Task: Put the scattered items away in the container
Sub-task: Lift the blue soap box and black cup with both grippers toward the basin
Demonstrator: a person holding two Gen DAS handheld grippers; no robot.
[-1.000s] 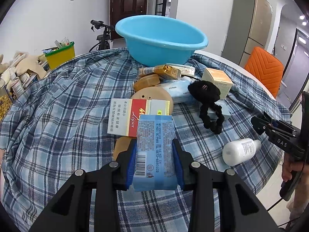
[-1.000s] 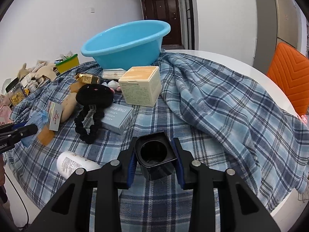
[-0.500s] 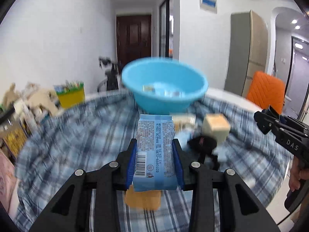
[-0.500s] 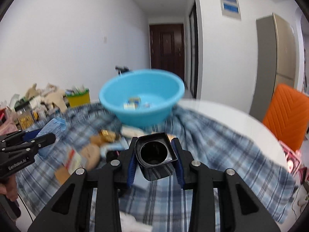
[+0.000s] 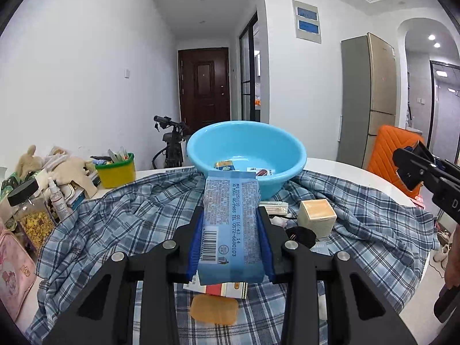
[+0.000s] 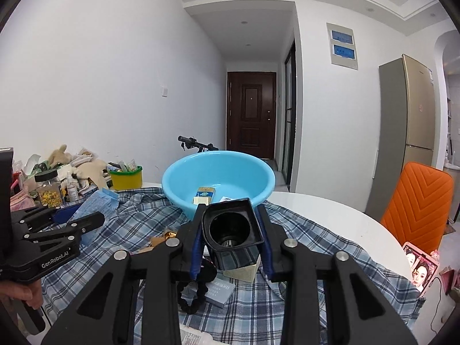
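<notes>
I've got the left gripper point(image 5: 231, 247) pinching a soft, crinkly light-blue plastic packet point(image 5: 231, 224) mid-body, the right gripper point(image 6: 231, 244) clamping a stiff black square cup point(image 6: 231, 230); both feel light, round blue plastic basin point(image 5: 290, 155) just ahead.

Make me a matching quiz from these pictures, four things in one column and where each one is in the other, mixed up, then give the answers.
Things:
1. blue packet
2. black cup
3. yellow carton
4. beige box

Places:
A. lying inside the basin
B. on the plaid cloth, right of the left gripper
C. held in the left gripper
D. held in the right gripper

Pairs: 1-C, 2-D, 3-A, 4-B
</notes>
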